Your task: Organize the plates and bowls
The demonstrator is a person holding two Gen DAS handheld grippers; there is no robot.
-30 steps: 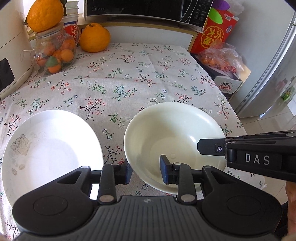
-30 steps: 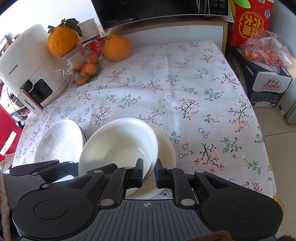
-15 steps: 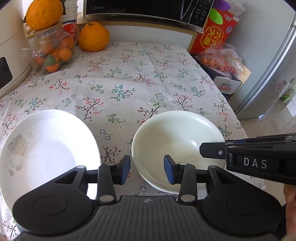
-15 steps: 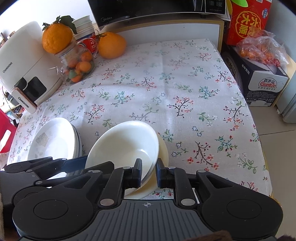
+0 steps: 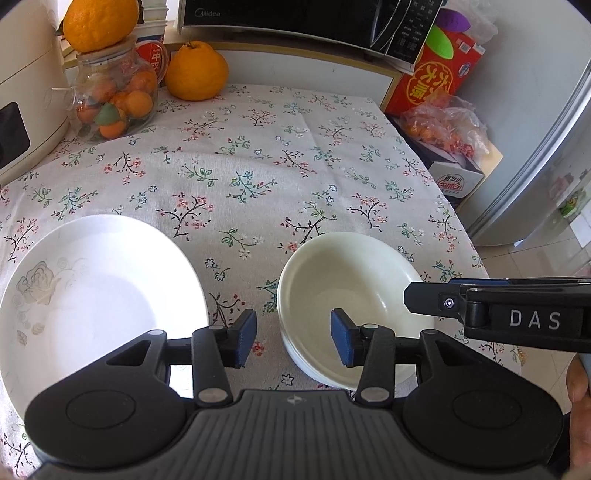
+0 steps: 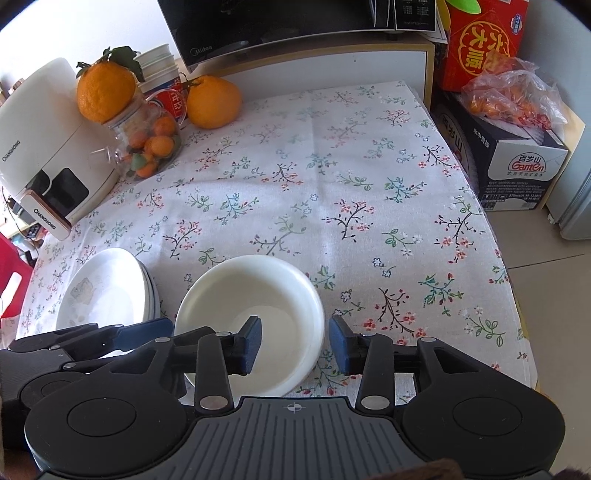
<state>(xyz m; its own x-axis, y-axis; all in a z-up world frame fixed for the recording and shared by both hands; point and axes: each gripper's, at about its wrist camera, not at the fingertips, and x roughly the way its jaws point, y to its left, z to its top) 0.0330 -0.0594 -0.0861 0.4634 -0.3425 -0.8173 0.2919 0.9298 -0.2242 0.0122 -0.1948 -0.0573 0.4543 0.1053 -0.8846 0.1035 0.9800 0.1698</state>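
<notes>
"Midea" on the black microwave at the table's far edge. "CHANGHONG" on the white appliance at the left edge. "DAS" on the right gripper. "GanTen" on a cardboard box beside the table.

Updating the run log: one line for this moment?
bowl stack: nested, on tablecloth | plate stack: beside it | left tongs: opening, off rim | right tongs: opening, off rim

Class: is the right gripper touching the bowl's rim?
Apart. The right wrist view shows the right gripper opening, both pads clear of the bowl rim between them.
</notes>
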